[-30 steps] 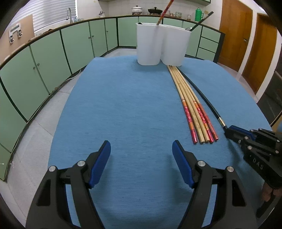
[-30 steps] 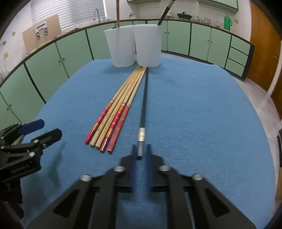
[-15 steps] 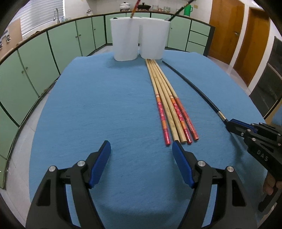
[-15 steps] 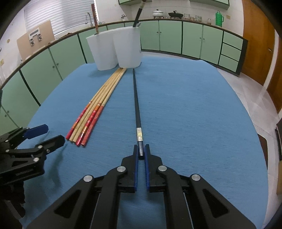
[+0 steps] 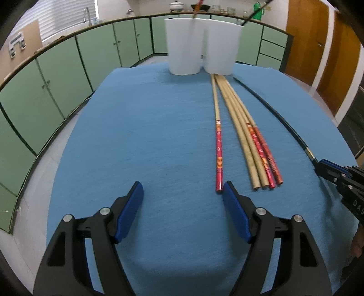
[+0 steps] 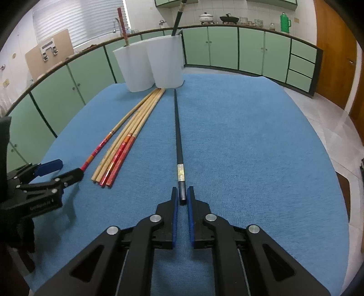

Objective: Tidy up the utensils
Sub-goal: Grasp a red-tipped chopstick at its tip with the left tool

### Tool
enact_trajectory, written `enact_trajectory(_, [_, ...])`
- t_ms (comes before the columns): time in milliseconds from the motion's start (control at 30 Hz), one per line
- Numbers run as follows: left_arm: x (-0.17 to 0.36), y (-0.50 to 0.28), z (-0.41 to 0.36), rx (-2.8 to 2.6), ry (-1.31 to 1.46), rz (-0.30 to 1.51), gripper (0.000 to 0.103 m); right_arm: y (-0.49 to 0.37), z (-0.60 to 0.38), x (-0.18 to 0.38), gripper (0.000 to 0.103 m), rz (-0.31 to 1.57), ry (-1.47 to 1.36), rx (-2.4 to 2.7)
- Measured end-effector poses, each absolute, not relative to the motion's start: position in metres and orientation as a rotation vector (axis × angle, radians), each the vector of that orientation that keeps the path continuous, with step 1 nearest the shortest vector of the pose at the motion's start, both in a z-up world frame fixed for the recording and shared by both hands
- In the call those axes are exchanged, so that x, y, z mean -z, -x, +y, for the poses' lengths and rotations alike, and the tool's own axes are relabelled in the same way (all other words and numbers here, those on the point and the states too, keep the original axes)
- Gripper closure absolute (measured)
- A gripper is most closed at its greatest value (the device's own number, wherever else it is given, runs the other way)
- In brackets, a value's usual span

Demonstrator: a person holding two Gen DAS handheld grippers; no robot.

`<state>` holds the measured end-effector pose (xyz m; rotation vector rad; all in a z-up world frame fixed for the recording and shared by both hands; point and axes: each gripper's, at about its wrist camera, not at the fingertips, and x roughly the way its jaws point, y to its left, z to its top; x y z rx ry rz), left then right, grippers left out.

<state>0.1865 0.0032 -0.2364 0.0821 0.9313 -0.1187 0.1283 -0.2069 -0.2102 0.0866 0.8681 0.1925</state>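
- Our right gripper has its fingers nearly closed around the near end of the black chopstick, which lies on the blue cloth pointing at the white holders.
- Our left gripper is spread wide and holds nothing; its right pad sits just beside the red-tipped chopstick.
- Four more chopsticks lie bunched between those two.

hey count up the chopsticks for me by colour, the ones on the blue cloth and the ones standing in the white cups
Red-ended bamboo chopsticks on the cloth: 3
Plain bamboo chopsticks on the cloth: 2
Black chopstick on the cloth: 1, its end between the right gripper fingers
Red-ended chopstick in a cup: 1
Black chopstick in a cup: 1
Total: 8
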Motion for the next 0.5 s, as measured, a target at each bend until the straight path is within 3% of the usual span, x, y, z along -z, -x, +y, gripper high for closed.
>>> enact_trajectory(133, [0.2350,-0.1854,0.0039,0.134,-0.076,0.927,0.035,-0.1213,-0.2068,0.2095,0.078,0.863,-0.081,-0.224])
enact_trajectory(500, [0.2333,-0.1850,-0.0039,0.182,-0.070,0.907,0.061,-0.1275,-0.2032,0.2095,0.078,0.866,-0.063,-0.224])
